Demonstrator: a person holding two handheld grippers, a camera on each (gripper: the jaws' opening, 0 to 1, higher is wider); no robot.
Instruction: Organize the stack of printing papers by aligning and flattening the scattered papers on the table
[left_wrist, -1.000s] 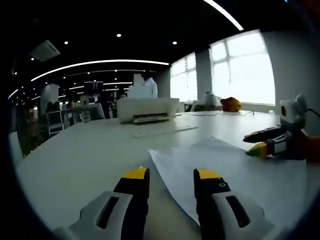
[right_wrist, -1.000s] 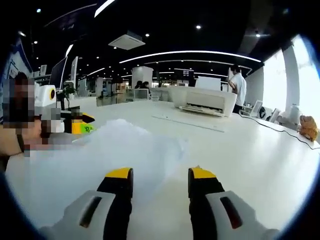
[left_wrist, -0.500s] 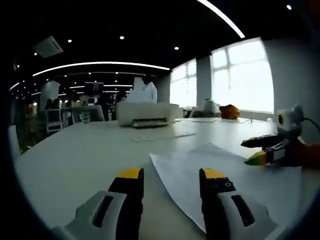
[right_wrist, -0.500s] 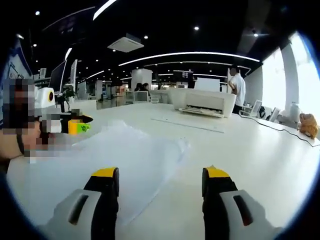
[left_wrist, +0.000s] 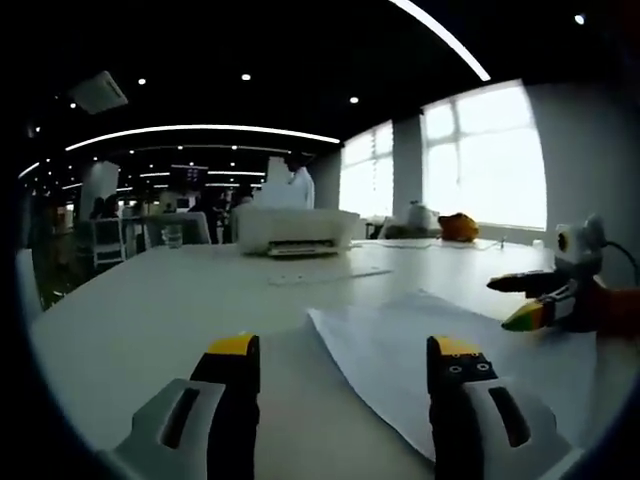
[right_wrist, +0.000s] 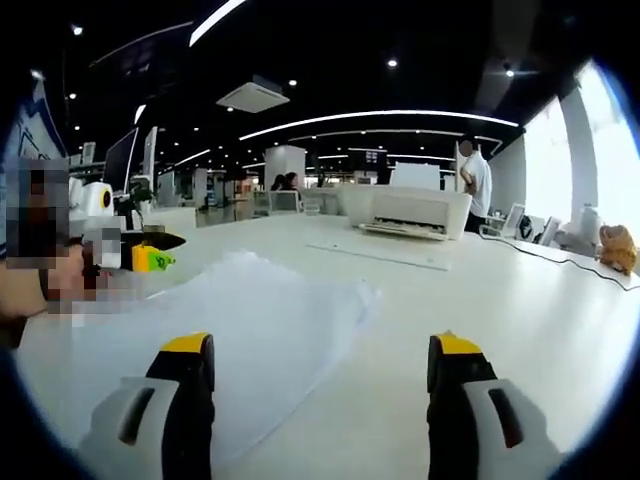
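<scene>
- The left gripper (left_wrist: 345, 352) hovers low over the long white table (left_wrist: 150, 300), its yellow-tipped jaws spread wide and empty.
- The right gripper (right_wrist: 320, 352) likewise stands wide apart, gripping nothing.
- The loose white printing papers (left_wrist: 430, 330) lie flat on the table between the two grippers, with one corner under the left gripper's right jaw.
- A white desktop printer (right_wrist: 415, 212) sits far across the table, a thin white sheet (right_wrist: 385, 252) before it.
</scene>
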